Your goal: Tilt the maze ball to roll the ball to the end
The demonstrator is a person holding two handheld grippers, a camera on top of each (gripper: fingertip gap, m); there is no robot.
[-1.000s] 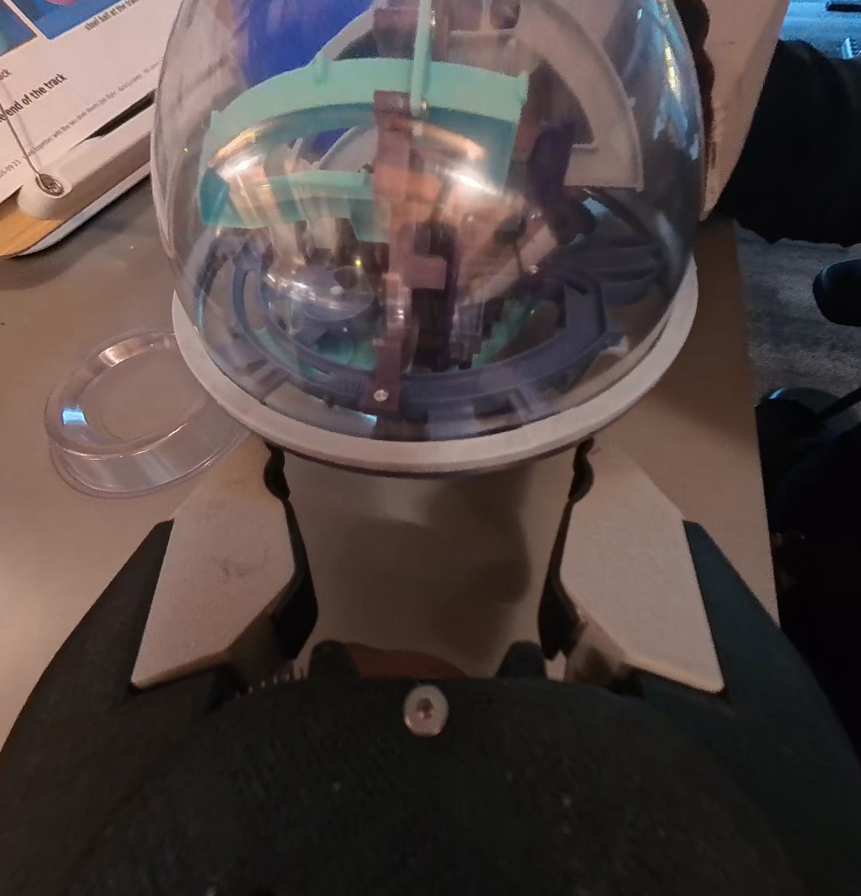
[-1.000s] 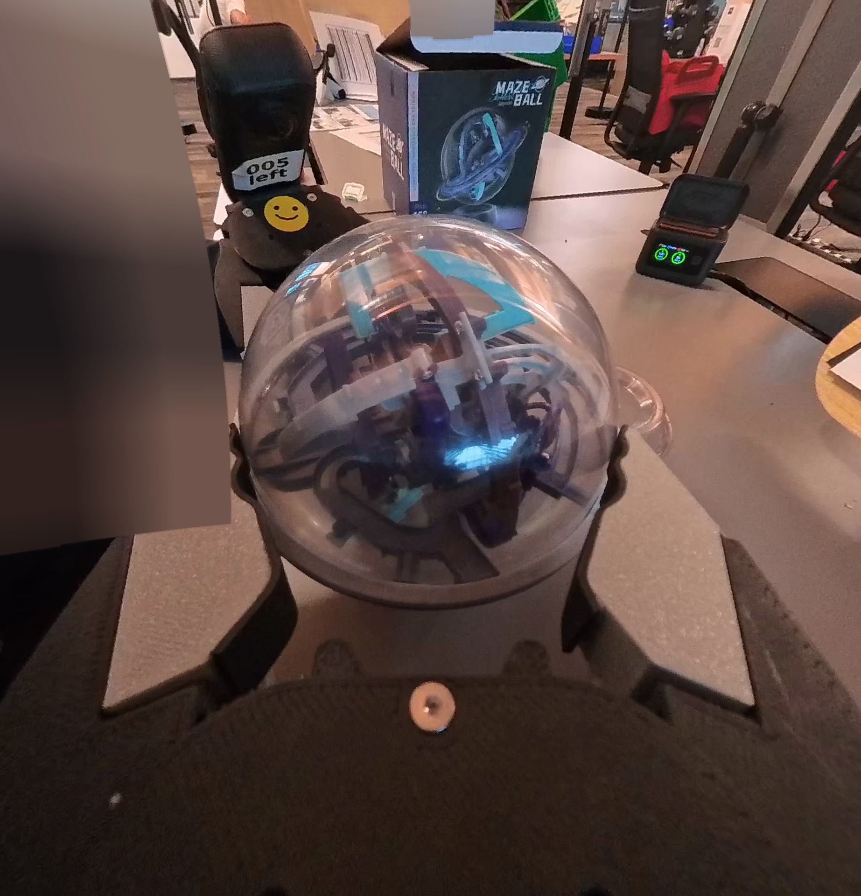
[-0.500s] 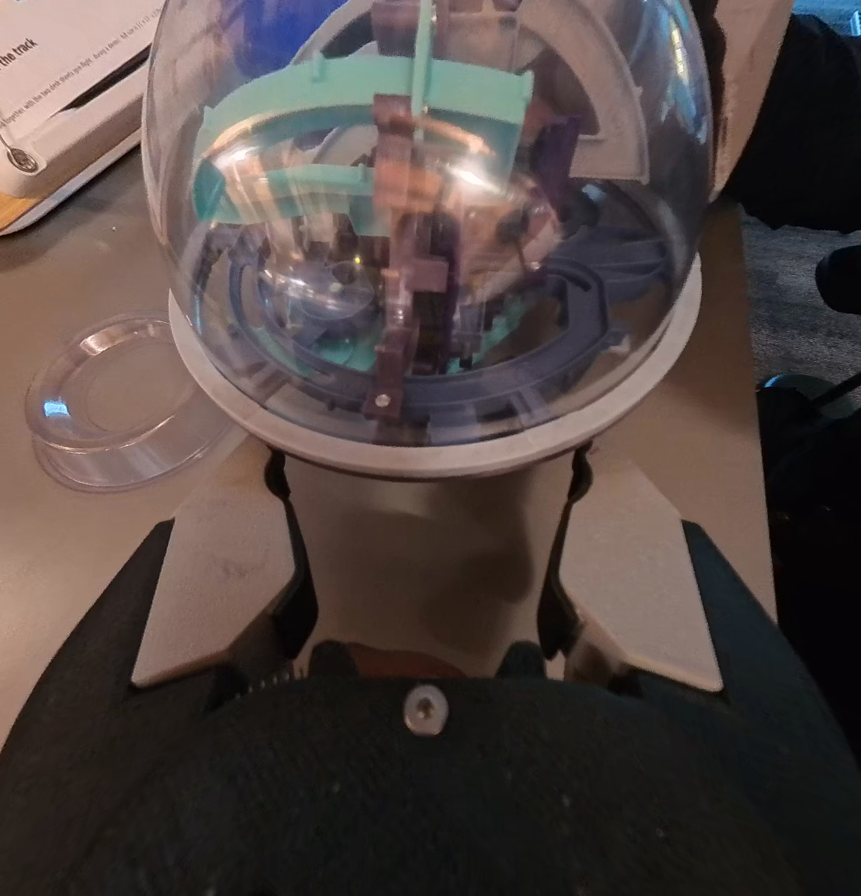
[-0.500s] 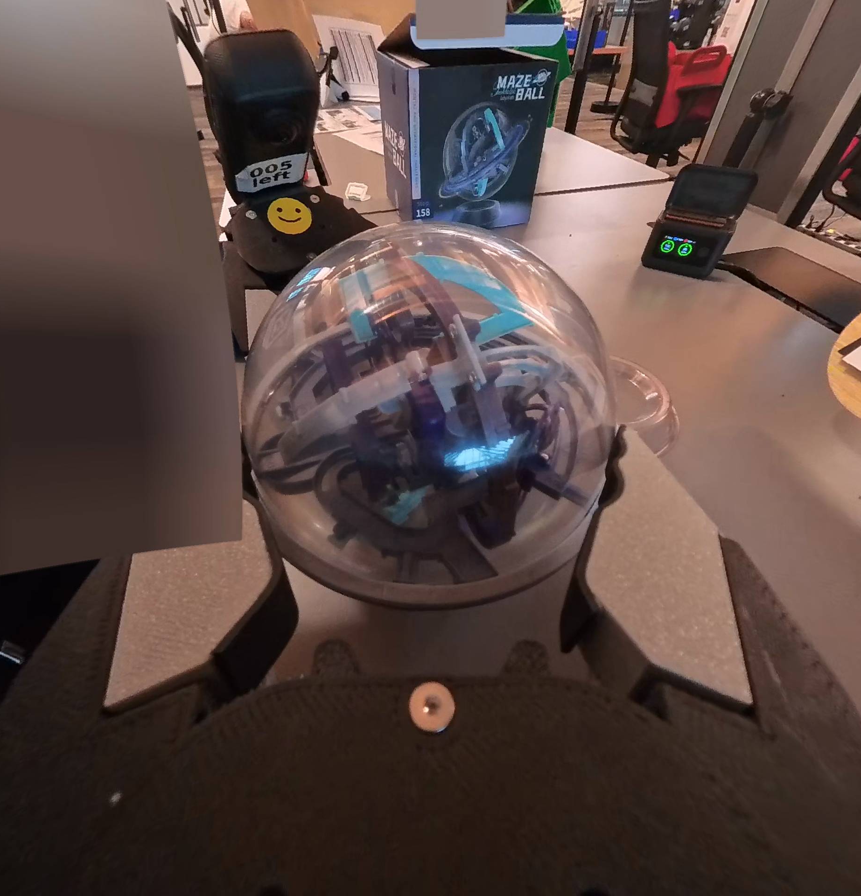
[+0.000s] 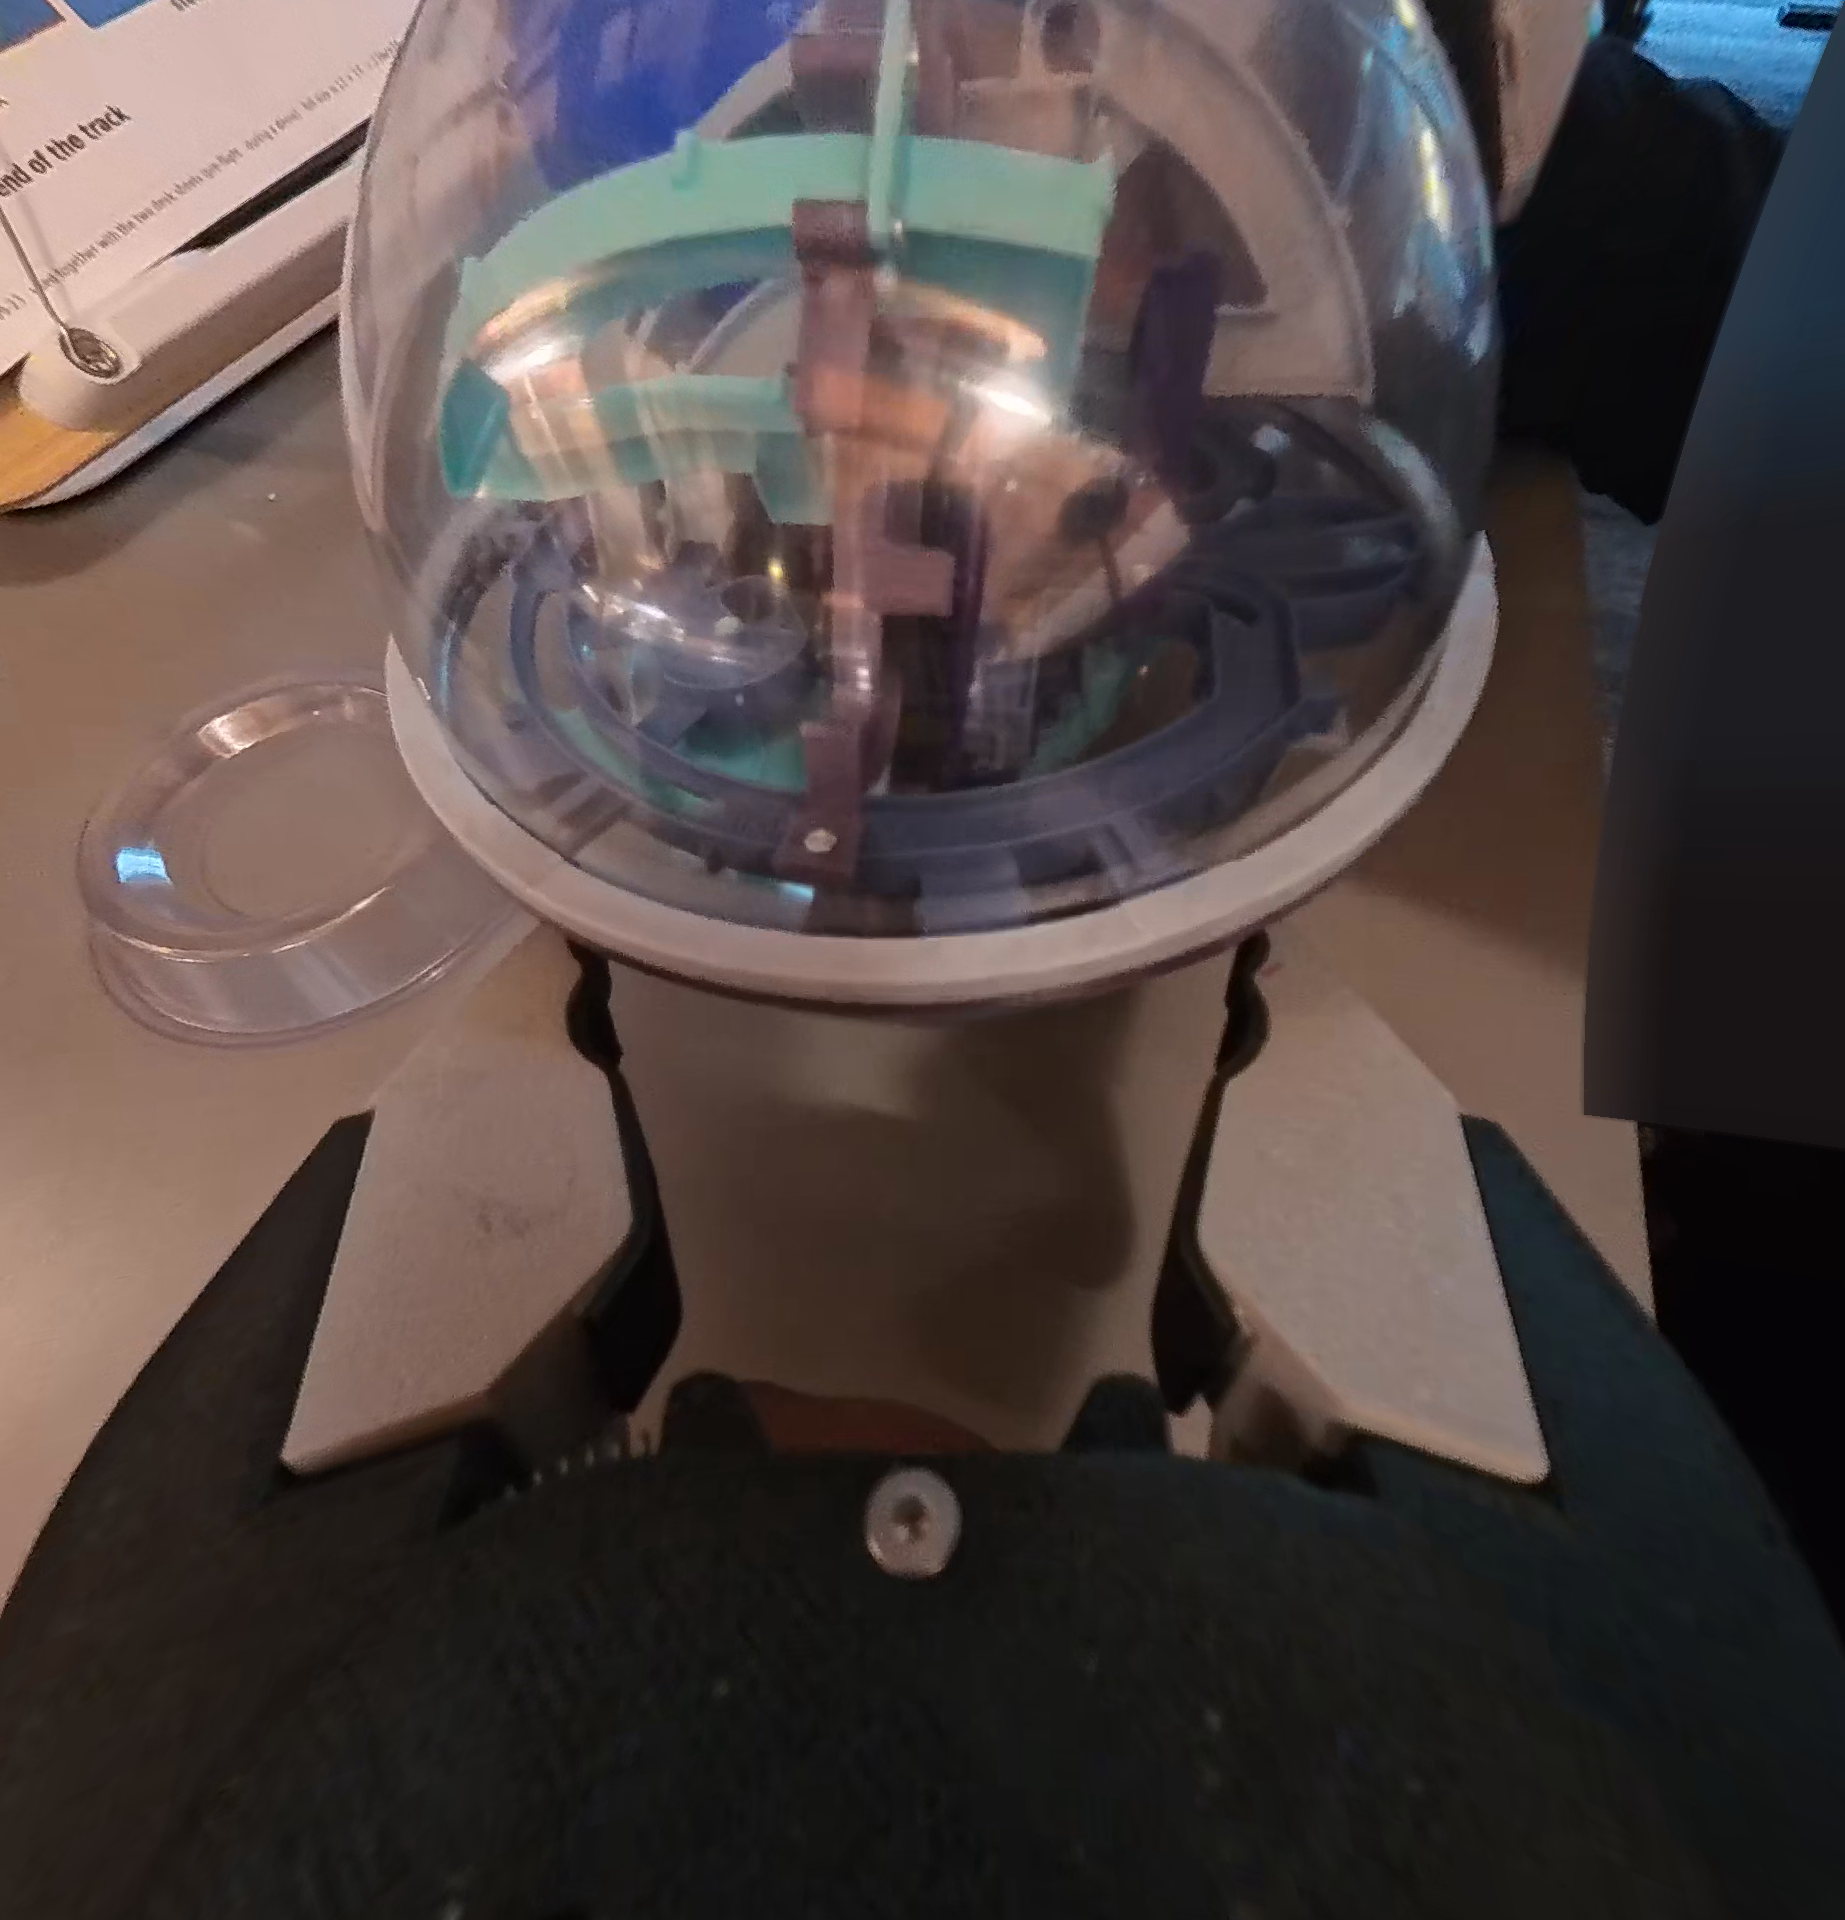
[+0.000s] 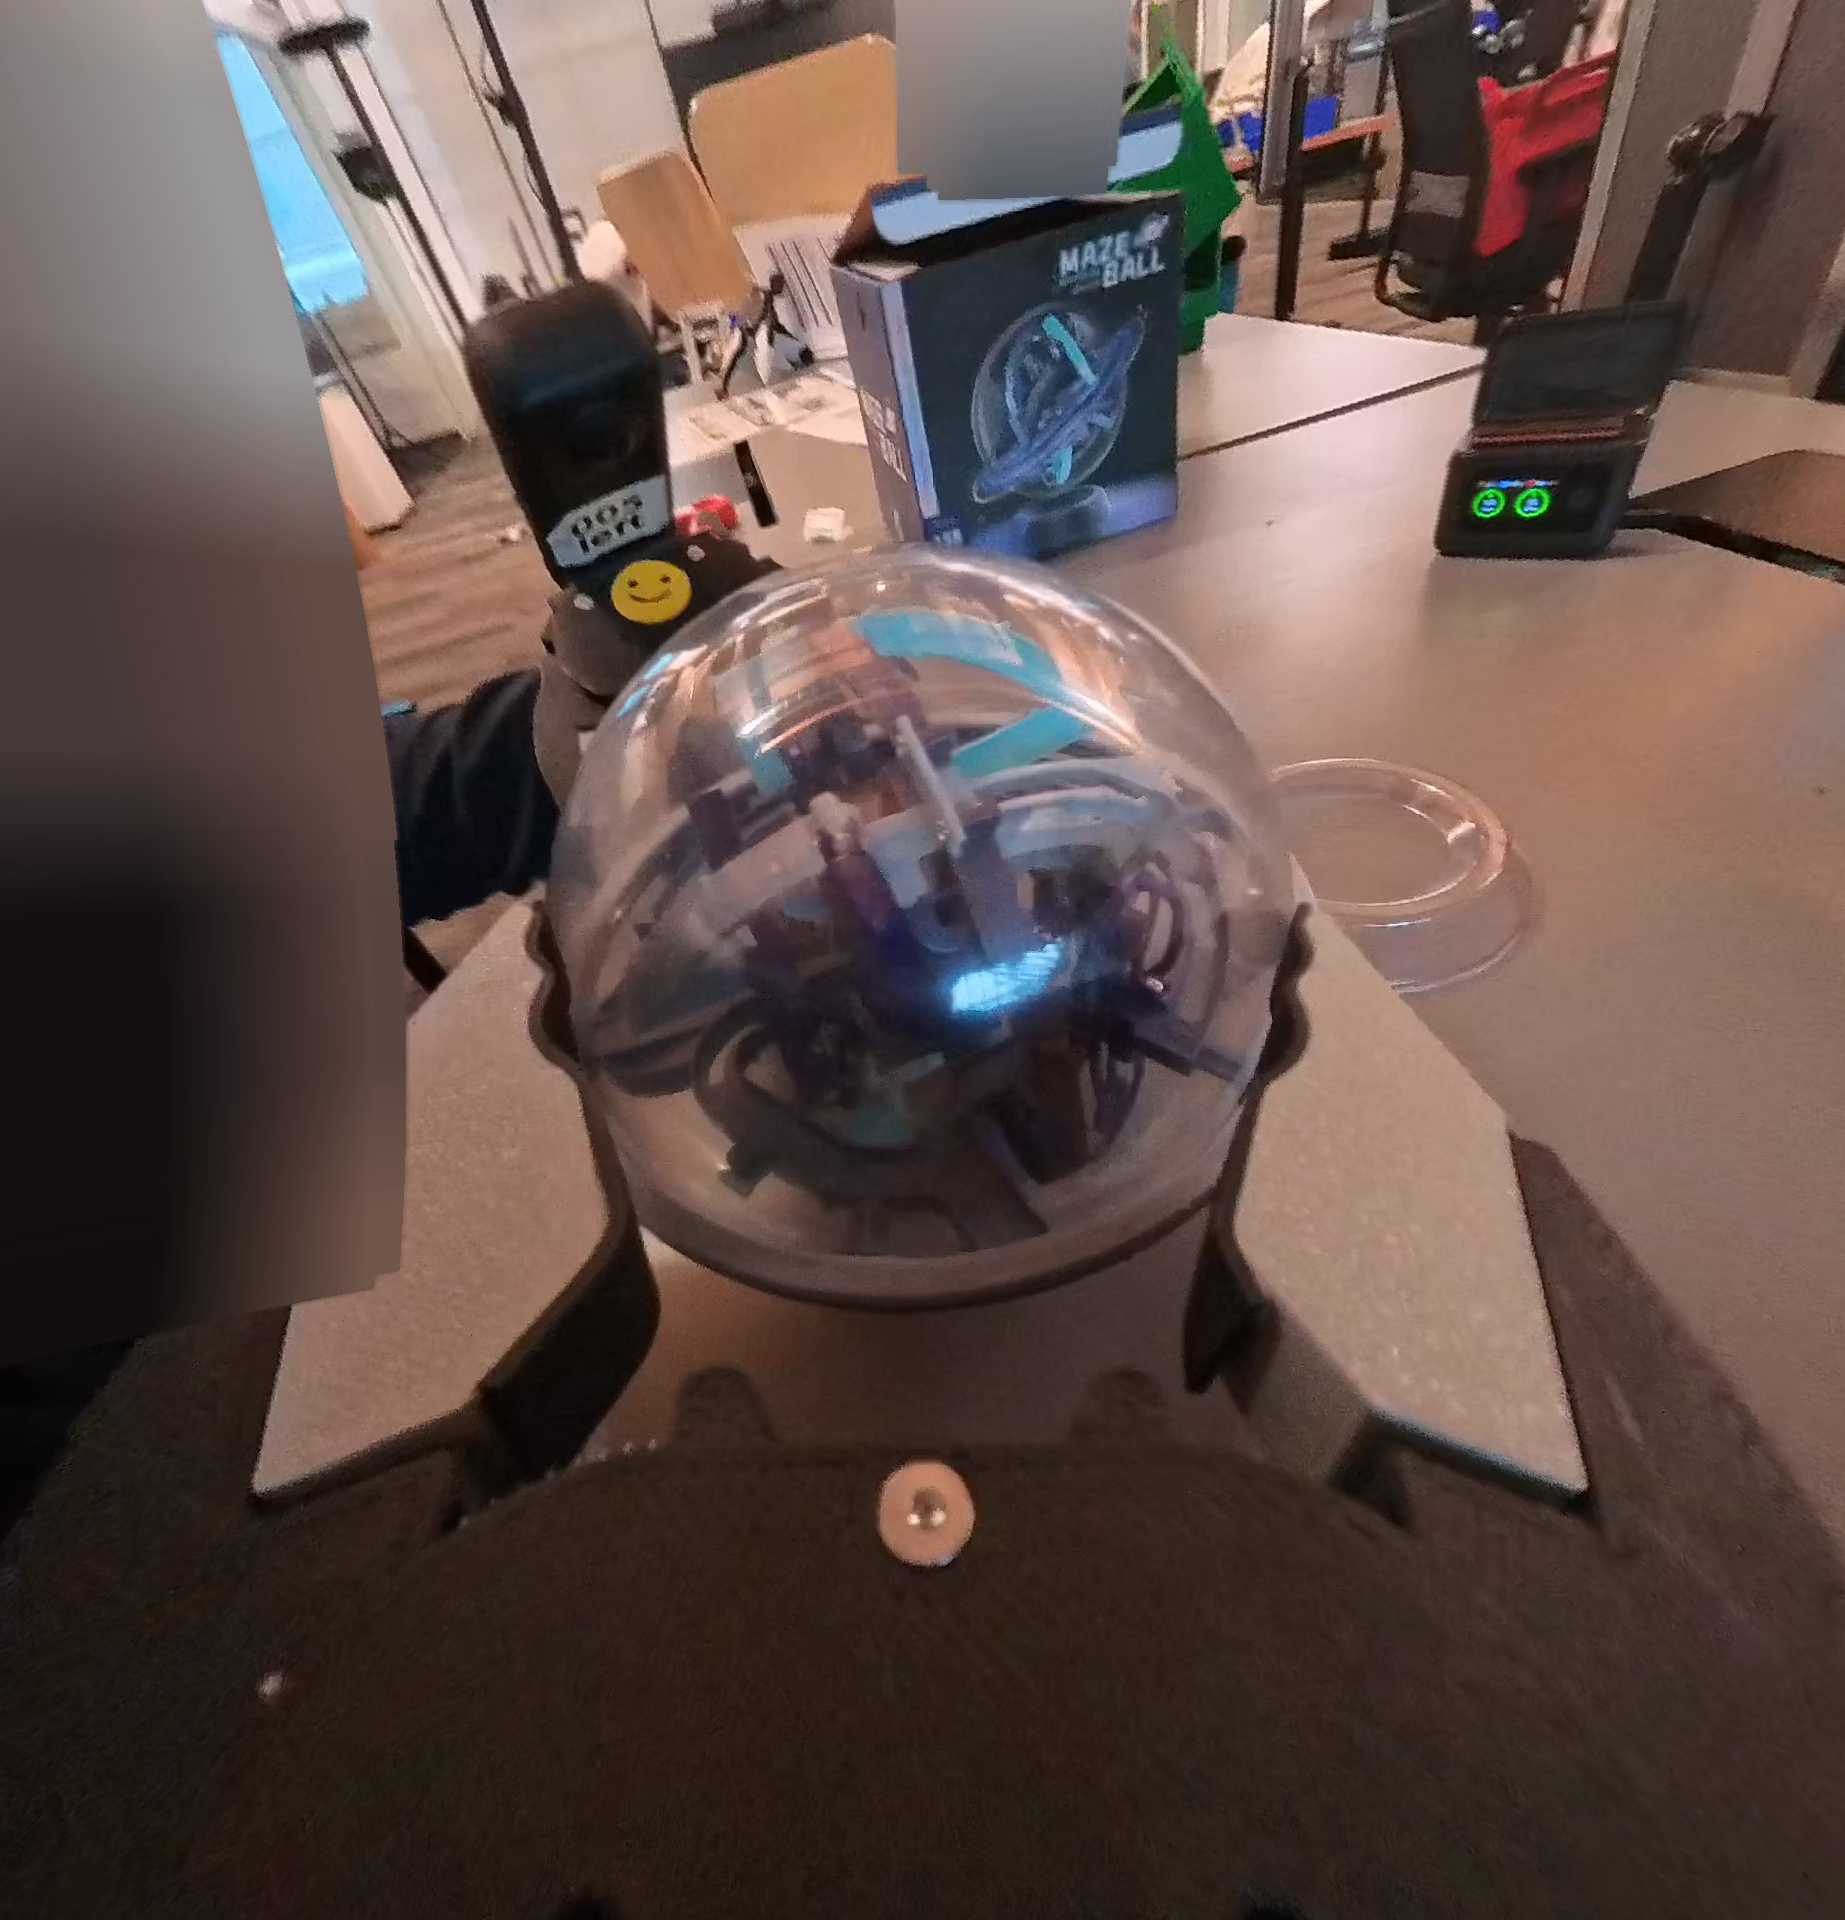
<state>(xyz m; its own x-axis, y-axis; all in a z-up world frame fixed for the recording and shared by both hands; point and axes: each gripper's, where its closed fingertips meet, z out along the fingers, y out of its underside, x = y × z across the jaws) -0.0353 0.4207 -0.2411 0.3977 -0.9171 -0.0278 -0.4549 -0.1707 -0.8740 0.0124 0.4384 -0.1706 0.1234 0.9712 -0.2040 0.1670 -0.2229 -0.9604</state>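
Both grippers' jaws clamp the maze ball (image 5: 918,499) near the table (image 6: 1520,727) edge.

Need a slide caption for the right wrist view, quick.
Right claw cradles the clear maze ball above the grey table, left claw opposite.

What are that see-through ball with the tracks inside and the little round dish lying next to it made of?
The maze ball looks like clear, glossy hard plastic: it shows sharp reflections, with matte coloured plastic tracks inside and a white band round its middle. The round dish also seems thin clear plastic, glossy, with the table showing through. Glass cannot be ruled out by look alone.
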